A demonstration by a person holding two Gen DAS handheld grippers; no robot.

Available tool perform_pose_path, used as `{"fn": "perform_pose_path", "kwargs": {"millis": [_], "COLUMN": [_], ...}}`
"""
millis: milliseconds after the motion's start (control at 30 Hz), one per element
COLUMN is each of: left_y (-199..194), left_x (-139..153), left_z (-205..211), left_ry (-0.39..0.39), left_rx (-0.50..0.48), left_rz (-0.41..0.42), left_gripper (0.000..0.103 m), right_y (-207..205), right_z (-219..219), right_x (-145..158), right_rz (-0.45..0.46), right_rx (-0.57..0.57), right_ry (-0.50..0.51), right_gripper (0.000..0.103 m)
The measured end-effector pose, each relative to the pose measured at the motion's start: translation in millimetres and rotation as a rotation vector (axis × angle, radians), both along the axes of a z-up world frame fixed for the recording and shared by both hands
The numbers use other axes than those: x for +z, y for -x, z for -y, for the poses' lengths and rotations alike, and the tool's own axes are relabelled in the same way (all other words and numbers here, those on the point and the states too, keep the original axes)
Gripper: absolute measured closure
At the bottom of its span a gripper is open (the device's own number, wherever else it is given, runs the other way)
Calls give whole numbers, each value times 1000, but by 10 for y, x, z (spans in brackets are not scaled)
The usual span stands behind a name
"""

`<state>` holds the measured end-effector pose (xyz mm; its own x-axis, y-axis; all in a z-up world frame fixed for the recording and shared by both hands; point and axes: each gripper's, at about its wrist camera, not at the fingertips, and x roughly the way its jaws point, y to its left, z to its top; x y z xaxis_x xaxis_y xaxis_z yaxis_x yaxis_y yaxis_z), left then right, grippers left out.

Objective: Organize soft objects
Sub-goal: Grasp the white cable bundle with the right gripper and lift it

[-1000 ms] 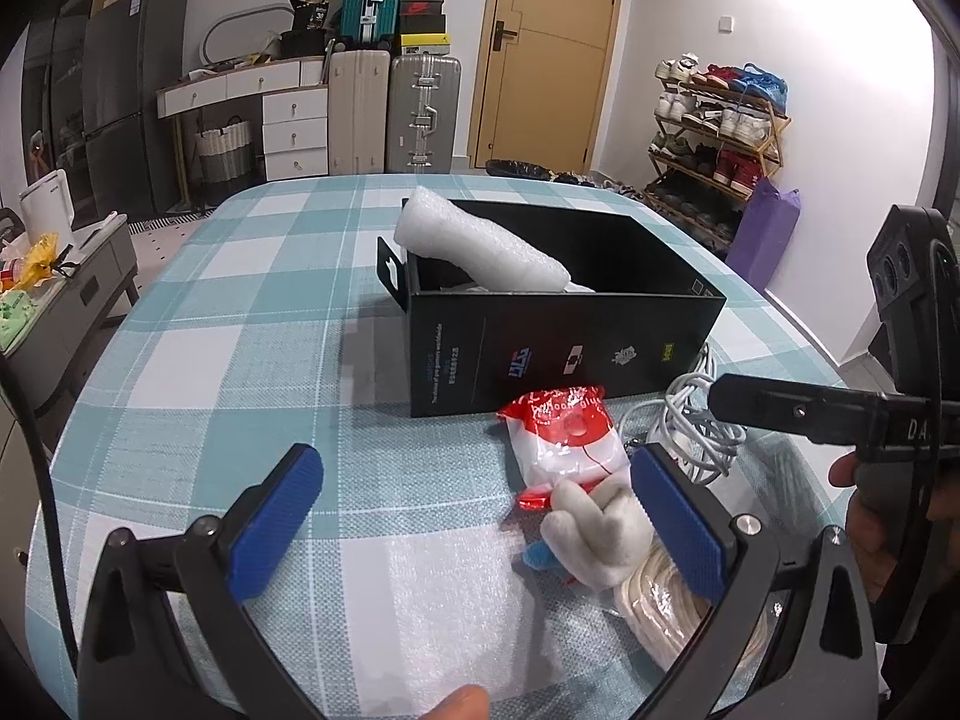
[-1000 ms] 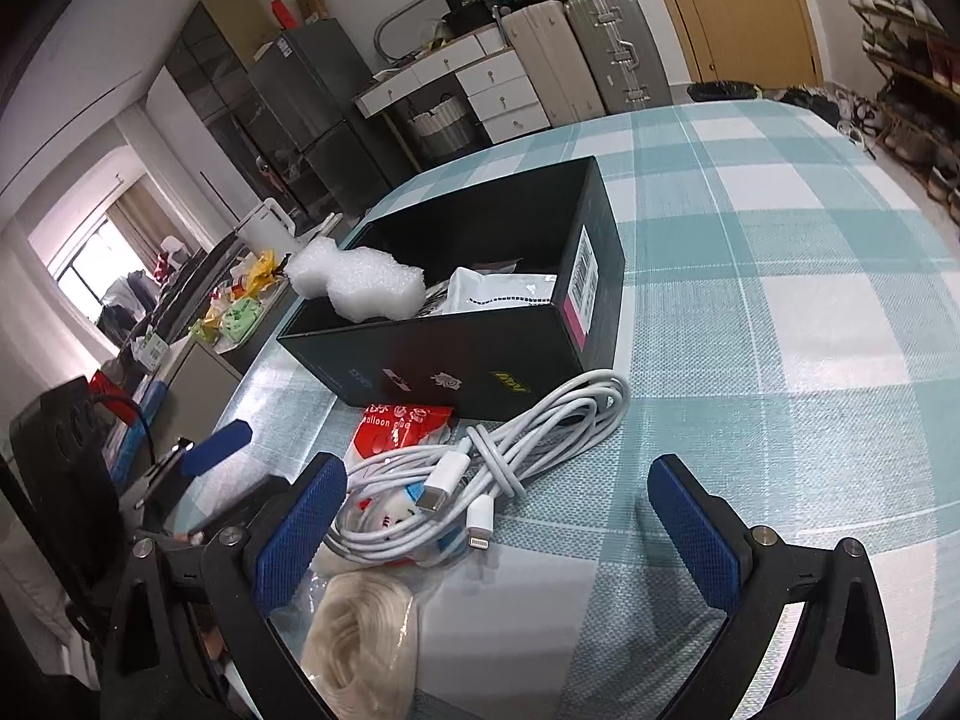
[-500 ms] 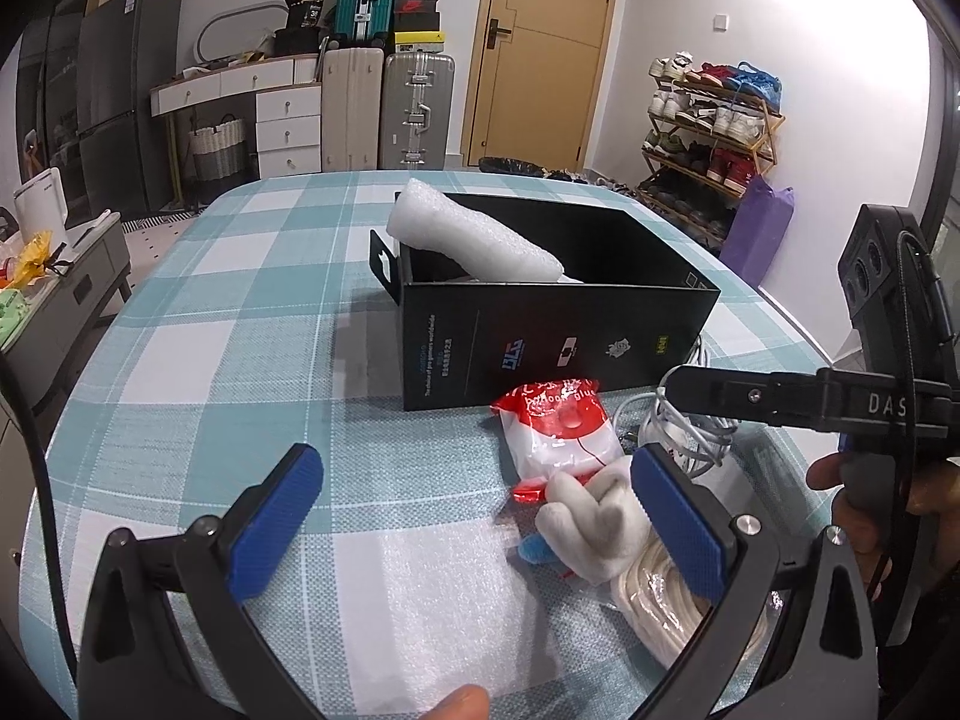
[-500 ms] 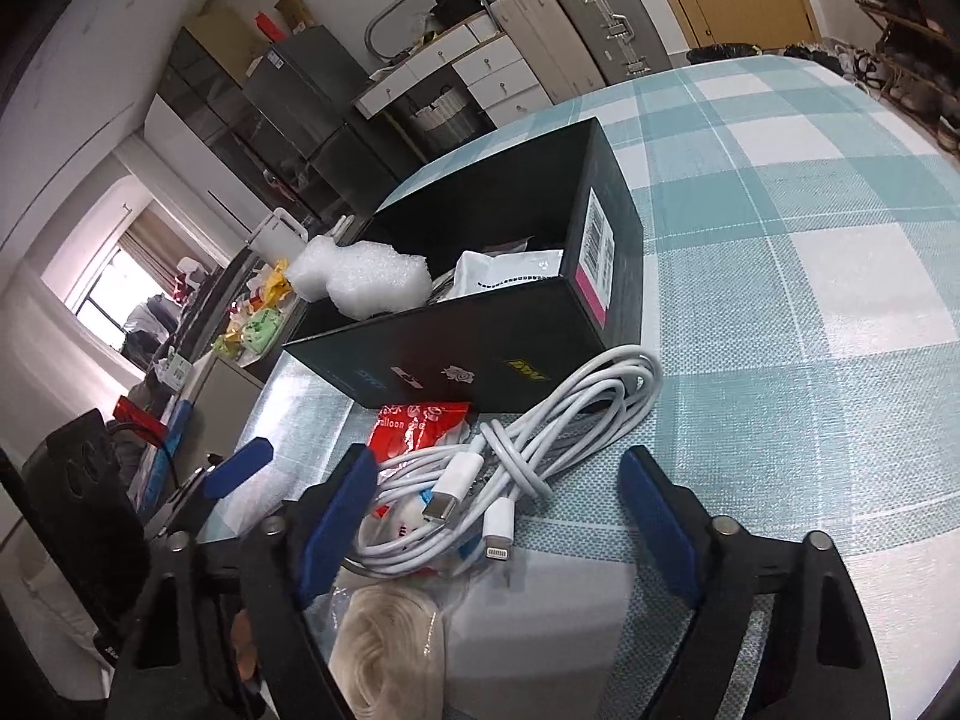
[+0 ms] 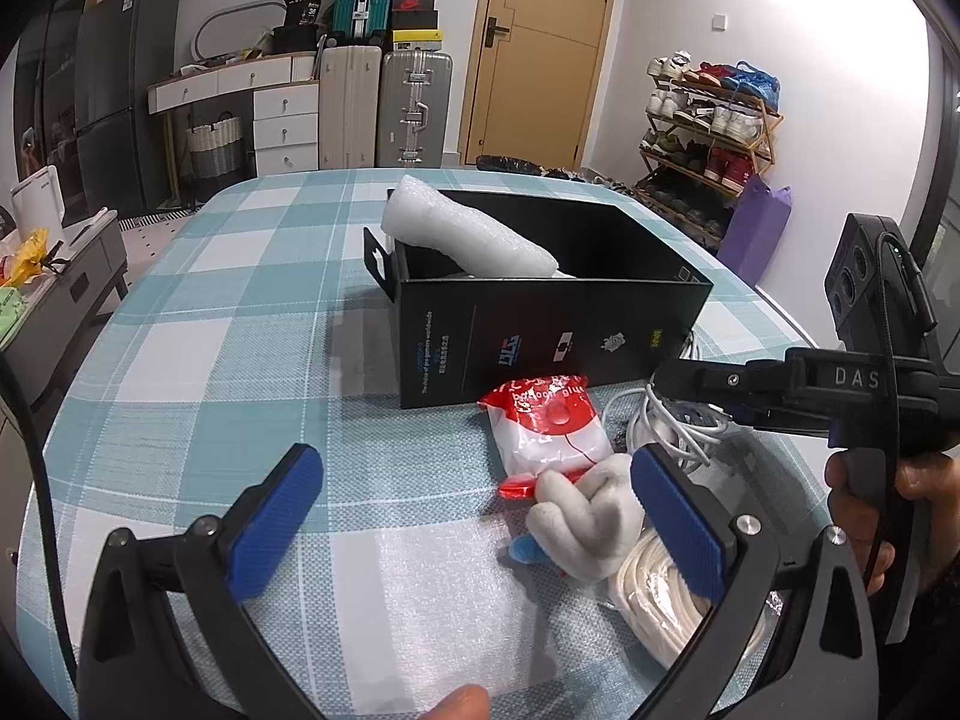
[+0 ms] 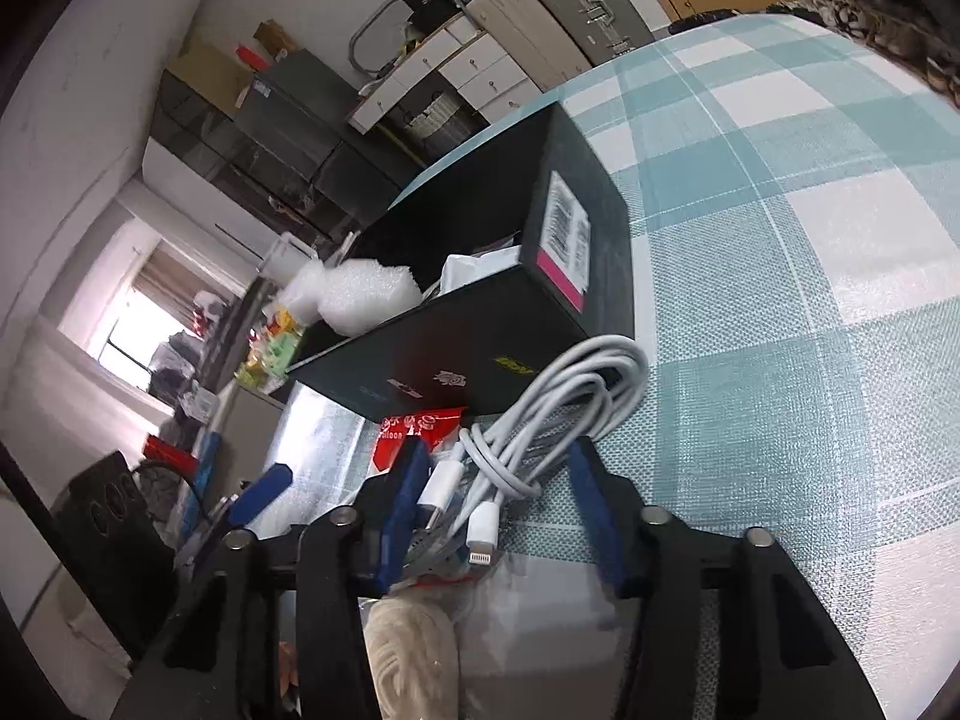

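On the teal-and-white checked bench (image 6: 810,240), beside the open black cardboard box (image 6: 456,336), right tool (image 6: 498,468) closing around the coiled white charging cable (image 6: 558,402), pads not visibly pressing; left tool (image 5: 474,516) wide open, empty.

White cable bundle (image 6: 540,420) beside black box (image 6: 480,330)

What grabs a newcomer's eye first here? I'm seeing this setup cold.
The black box mid-table, a white foam roll poking out. In front of it, the right gripper has just been closing around the coiled white charging cable. The left gripper hovers open.
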<state>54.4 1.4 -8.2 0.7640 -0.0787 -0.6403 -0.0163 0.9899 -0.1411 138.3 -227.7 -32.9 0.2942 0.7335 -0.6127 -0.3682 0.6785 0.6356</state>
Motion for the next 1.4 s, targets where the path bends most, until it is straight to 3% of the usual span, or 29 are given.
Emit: {"fn": "perform_pose_path", "kwargs": {"millis": [367,567,667,767,1033,1200,1400], "left_y": [16,19,22,21,20,31,33], "left_x": [-7,-8,-9,-9,-5,9,20], "left_z": [16,18,20,21,27,42,53], "left_ry": [0,-1,0,0,2,1,-3], "left_rx": [0,0,0,-1,-2,-2,-3], "left_rz": [-1,-1,0,0,0,0,-5], "left_gripper": [0,0,0,0,0,0,0], "right_y": [61,44,26,8,-82,-98,-42], "right_z": [124,141,143,170,118,145,225], "right_x": [77,68,51,0,-98,-115,-37], "right_rz": [24,11,-12,-48,-129,-122,-91], "right_rx": [-16,-8,-13,-32,-51,-100,-102], "right_ry": [-39,-31,-35,-55,-120,-123,-158], "right_gripper": [77,77,71,53,53,68,75]}}
